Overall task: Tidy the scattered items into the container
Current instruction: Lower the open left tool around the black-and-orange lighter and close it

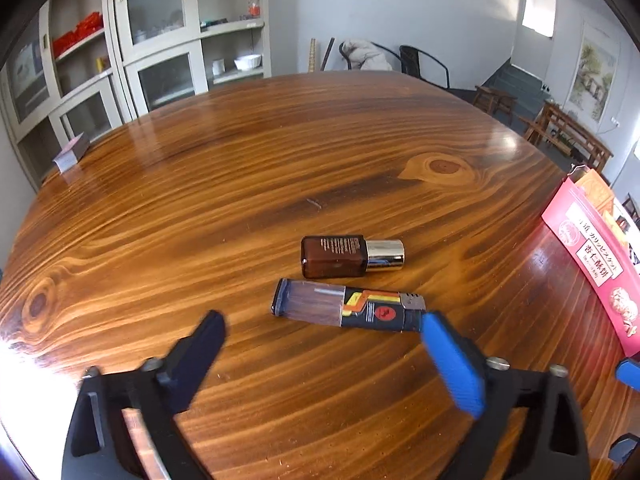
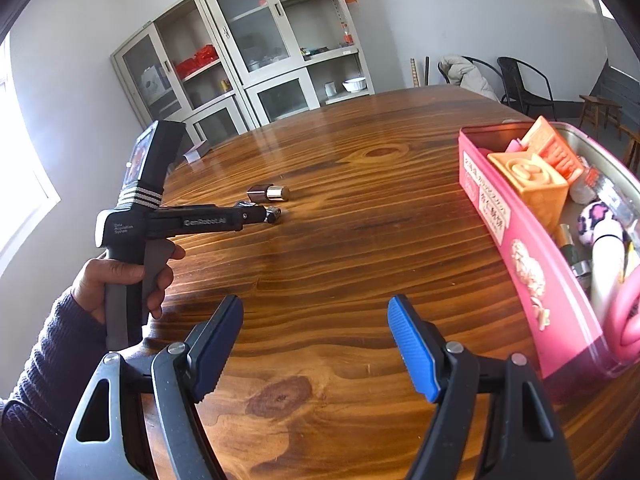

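Both claws, left (image 1: 322, 320) and right (image 2: 316, 308), spread apart and empty; pink tin (image 1: 588, 264) cut off at frame edge.

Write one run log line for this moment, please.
left gripper: open, at lighter | right gripper: open, empty | brown bottle: on table | pink tin: partly filled

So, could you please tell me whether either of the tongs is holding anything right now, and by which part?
Nothing is held. The left tongs are open just short of the lighter, and the right tongs are open over bare table.
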`<state>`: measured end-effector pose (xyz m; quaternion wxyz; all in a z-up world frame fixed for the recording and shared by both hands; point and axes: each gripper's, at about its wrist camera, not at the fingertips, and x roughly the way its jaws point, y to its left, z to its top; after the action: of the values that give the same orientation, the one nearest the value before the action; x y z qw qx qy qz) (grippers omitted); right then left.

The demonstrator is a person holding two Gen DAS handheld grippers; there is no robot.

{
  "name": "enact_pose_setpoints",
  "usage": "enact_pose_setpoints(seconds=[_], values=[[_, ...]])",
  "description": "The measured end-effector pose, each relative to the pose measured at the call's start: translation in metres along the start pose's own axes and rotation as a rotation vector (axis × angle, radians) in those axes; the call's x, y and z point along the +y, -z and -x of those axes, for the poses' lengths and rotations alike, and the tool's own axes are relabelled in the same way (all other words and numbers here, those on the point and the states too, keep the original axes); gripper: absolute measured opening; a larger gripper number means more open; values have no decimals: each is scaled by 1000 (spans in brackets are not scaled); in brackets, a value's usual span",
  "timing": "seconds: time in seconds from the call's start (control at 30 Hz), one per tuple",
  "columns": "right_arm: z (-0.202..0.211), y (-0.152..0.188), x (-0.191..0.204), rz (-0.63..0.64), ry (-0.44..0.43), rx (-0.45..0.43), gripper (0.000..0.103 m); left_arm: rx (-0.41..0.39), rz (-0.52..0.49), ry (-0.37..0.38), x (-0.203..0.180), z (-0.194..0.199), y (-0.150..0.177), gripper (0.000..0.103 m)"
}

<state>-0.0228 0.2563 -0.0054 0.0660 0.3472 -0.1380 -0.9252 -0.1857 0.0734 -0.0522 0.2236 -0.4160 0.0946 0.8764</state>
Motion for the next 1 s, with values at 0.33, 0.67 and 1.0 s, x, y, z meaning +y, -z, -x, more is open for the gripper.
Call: enact_pose_setpoints(seconds=[0.33,0.67,1.0], values=[[-1,1,4,2,-10,7,78,9,-98,-43,-19,-7,-5,102],[-1,0,7,1,-40,11,78,40,-99,-48,-19,-13,-12,102],[1,1,4,-24,-31,-12,78,31,-57,-26,-21,-7,-6,85]])
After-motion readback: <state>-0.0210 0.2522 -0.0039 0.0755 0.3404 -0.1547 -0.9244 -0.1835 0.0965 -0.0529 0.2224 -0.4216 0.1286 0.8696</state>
